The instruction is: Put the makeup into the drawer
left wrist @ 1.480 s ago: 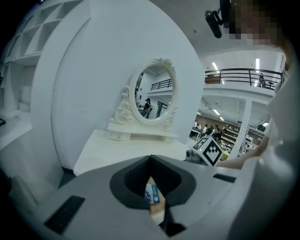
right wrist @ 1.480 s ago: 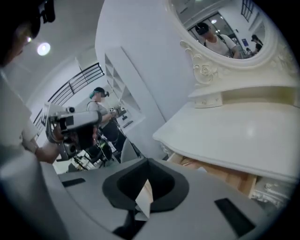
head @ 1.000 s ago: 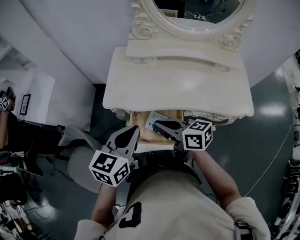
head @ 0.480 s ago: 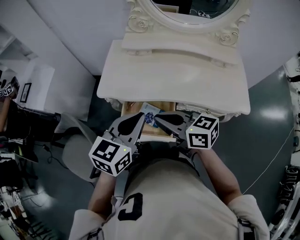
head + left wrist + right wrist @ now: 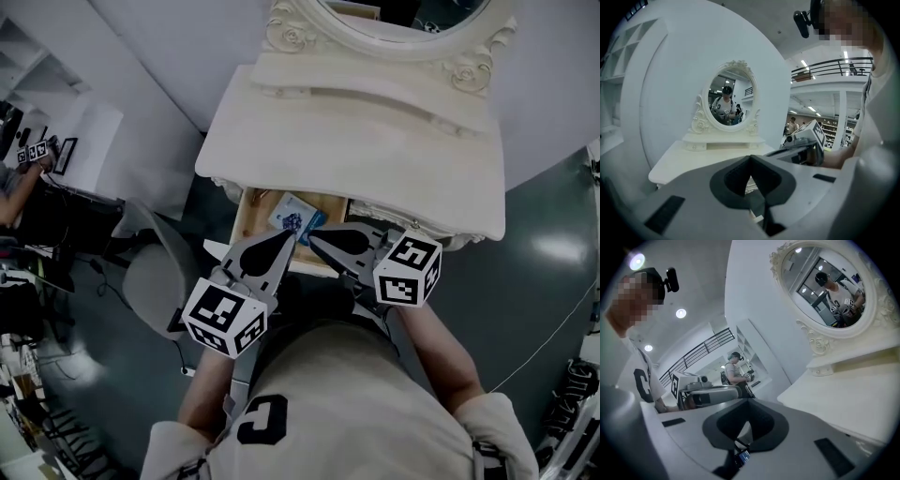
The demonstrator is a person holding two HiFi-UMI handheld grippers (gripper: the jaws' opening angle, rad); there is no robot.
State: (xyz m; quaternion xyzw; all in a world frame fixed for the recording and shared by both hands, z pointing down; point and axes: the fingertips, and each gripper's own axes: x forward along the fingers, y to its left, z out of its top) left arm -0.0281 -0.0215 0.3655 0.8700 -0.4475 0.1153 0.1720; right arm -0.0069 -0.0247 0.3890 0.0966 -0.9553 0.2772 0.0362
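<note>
The vanity's drawer (image 5: 251,214) stands pulled out under the white table top (image 5: 356,159), its pale wooden inside showing. A blue-and-white makeup packet (image 5: 295,222) lies in it, loose. My left gripper (image 5: 284,237) and my right gripper (image 5: 314,242) hover side by side over the drawer's front edge, tips pointing toward the table. Both are shut with nothing between their jaws. In the left gripper view the jaws (image 5: 750,158) meet at their tips, and the right gripper (image 5: 806,145) shows beside them. In the right gripper view the jaws (image 5: 745,401) are closed too.
An oval mirror (image 5: 394,19) in a carved white frame stands at the back of the table top. A grey chair (image 5: 155,286) sits on the floor to the left. A curved white wall runs behind the vanity. Another person (image 5: 14,178) is at the far left.
Both grippers have drawn back from the drawer toward my body. The blue-and-white packet, hidden under them a second ago, now shows lying in the drawer.
</note>
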